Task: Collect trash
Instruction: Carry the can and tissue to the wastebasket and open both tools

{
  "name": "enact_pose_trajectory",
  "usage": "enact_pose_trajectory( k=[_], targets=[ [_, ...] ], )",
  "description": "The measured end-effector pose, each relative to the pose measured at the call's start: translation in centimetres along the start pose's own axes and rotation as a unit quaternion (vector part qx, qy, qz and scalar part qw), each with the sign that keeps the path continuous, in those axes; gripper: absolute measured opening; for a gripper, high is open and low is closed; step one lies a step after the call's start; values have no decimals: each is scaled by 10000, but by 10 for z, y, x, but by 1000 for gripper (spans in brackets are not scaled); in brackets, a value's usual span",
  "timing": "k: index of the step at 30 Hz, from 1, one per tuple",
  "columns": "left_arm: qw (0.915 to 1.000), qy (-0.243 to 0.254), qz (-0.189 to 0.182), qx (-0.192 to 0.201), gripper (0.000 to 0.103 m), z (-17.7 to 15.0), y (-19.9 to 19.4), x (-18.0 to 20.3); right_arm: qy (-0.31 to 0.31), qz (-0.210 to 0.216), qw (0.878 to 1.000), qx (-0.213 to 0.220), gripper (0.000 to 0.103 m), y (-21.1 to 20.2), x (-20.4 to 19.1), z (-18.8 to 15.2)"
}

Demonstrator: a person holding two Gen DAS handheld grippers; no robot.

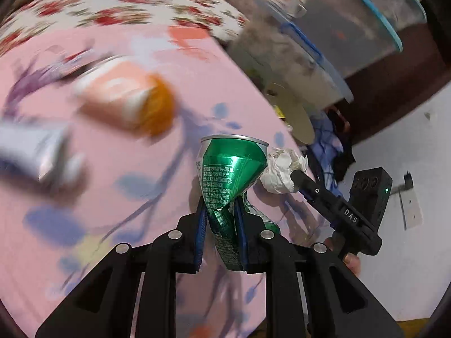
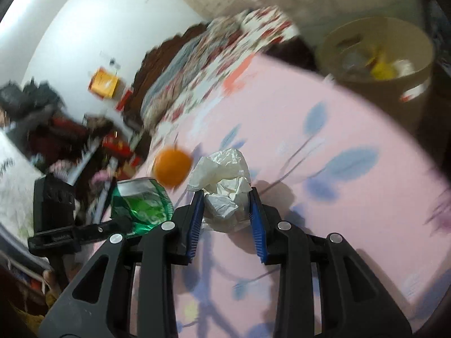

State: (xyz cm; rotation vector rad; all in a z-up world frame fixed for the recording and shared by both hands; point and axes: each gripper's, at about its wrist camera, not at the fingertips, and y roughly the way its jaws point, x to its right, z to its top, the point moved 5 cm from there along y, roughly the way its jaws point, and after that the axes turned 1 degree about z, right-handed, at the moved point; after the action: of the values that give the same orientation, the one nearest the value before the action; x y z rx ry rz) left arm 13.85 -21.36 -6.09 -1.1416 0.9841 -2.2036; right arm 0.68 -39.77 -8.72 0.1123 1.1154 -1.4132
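Note:
My left gripper [image 1: 221,214] is shut on a crushed green can [image 1: 231,169], which it holds up over the pink sheet. The same green can [image 2: 142,201] shows at the left of the right wrist view. My right gripper [image 2: 227,200] is shut on a crumpled white tissue wad [image 2: 222,180], its blue pads pressing both sides. From the left wrist view, the tissue wad [image 1: 282,171] sits just right of the can, in the right gripper's fingers [image 1: 303,178]. A tan round bin [image 2: 377,56] with trash inside stands past the bed's far right edge.
An orange [image 2: 172,169] lies on the pink leaf-print sheet [image 2: 324,183]; beside it are a blurred pale-orange package [image 1: 118,95] and a silver-white tube [image 1: 31,152]. A floral blanket [image 1: 112,2] lies beyond. Clear storage boxes [image 1: 338,33] stand past the bed edge.

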Motion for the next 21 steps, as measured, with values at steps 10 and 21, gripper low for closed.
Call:
enact_pose_trajectory(
  k=[10, 21],
  targets=[
    [9924, 1205, -19, -257, 18, 99, 103, 116, 352, -932, 9915, 842, 34, -37, 95, 102],
    [9840, 1776, 148, -83, 36, 163, 201, 190, 644, -1585, 9796, 1050, 73, -43, 150, 148]
  ],
)
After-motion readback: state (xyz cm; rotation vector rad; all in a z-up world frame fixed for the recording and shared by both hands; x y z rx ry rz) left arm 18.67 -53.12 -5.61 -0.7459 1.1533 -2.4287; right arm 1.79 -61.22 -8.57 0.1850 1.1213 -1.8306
